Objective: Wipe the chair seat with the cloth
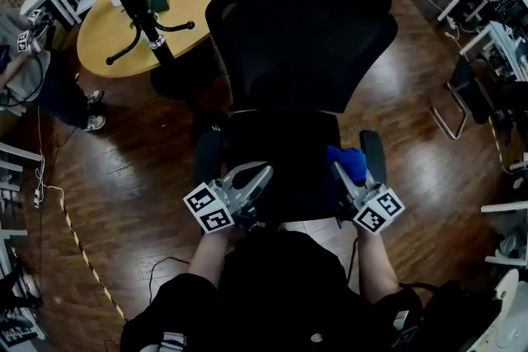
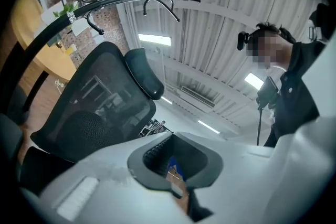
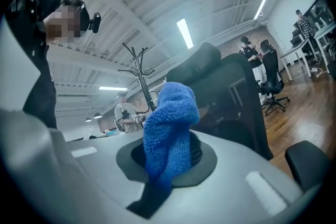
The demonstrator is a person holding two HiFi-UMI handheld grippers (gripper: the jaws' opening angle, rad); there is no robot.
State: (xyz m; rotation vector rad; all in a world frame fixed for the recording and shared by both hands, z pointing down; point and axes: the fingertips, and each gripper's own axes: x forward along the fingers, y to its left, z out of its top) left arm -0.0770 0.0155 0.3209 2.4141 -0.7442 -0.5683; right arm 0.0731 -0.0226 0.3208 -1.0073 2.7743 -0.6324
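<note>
Wood floor [image 1: 140, 177] surrounds the chair [image 1: 305, 29]; only the head view shows its seat [image 1: 285, 148]. Right gripper [image 1: 341, 170] clamps the cloth [image 3: 170, 128]; left gripper [image 1: 266, 177] stands narrowly apart, empty.

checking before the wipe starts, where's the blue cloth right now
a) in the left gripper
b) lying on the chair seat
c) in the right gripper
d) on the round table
C: the right gripper has its jaws shut on the blue cloth, which sticks up from between them in the right gripper view.
</note>
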